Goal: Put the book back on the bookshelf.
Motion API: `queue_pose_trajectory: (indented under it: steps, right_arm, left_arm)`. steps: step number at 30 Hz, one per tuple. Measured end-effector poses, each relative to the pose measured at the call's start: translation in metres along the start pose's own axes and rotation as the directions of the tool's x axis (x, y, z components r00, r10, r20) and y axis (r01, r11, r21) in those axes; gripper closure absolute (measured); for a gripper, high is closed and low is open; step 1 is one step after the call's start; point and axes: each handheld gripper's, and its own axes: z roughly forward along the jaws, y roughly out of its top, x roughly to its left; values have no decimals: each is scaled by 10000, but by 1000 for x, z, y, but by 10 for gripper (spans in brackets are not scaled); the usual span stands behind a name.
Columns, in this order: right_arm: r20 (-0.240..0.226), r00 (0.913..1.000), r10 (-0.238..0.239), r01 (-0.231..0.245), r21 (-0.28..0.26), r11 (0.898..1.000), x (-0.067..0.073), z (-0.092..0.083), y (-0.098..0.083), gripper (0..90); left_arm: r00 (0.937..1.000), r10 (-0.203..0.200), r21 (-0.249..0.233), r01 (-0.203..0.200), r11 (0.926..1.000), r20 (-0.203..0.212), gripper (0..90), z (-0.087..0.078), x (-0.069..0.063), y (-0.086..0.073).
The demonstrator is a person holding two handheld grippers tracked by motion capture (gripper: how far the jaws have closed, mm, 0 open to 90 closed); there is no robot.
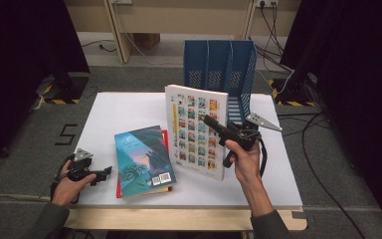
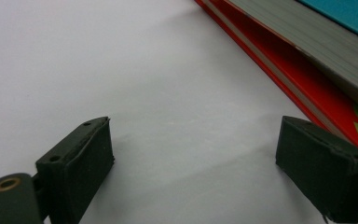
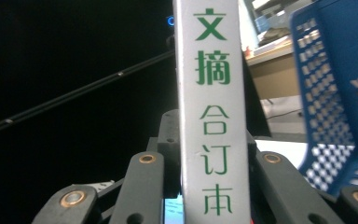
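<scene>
White tabletop (image 1: pixel 124 107) stands on grey carpet between black curtains, a blue slotted file rack (image 1: pixel 219 67) at its far edge. Right gripper (image 1: pixel 214 124) pinches an upright white picture-grid book (image 1: pixel 194 132) (green-lettered spine); left gripper (image 1: pixel 99 173) rests spread beside stacked teal and red books (image 1: pixel 142 159).

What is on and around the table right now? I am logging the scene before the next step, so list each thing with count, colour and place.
white book: 1, white with coloured squares, held upright mid-table
teal book: 1, teal, atop the red book
red book: 1, red, flat on the table
file rack: 1, blue, far edge
table: 1, white
right gripper: 1, black, shut on white book's spine
left gripper: 1, black, open, left table edge
</scene>
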Motion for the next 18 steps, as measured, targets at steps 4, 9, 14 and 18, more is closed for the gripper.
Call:
queue_pose_trajectory:
  steps: [4, 9, 14, 18]
  right_arm:
    - [328, 9986, -423, 417, 191, 9989, -5, -11, -4, 726]
    - [571, 9921, -1121, 1113, 177, 9936, -10, -24, -14, 730]
    - [839, 9818, -1702, 1670, 436, 9850, -9, -42, -19, 730]
    - [1009, 9774, -1859, 1814, 522, 9820, -12, -58, -29, 728]
  left_arm:
    - [10000, 2, -6, -2, 10000, 6, 96, 0, 0, 0]
    - [10000, 16, -27, -16, 10000, 17, 91, 0, 0, -1]
    - [10000, 62, -21, -62, 10000, -11, 88, 0, -1, -1]
    - [10000, 85, -47, -85, 10000, -16, 87, 0, -1, -1]
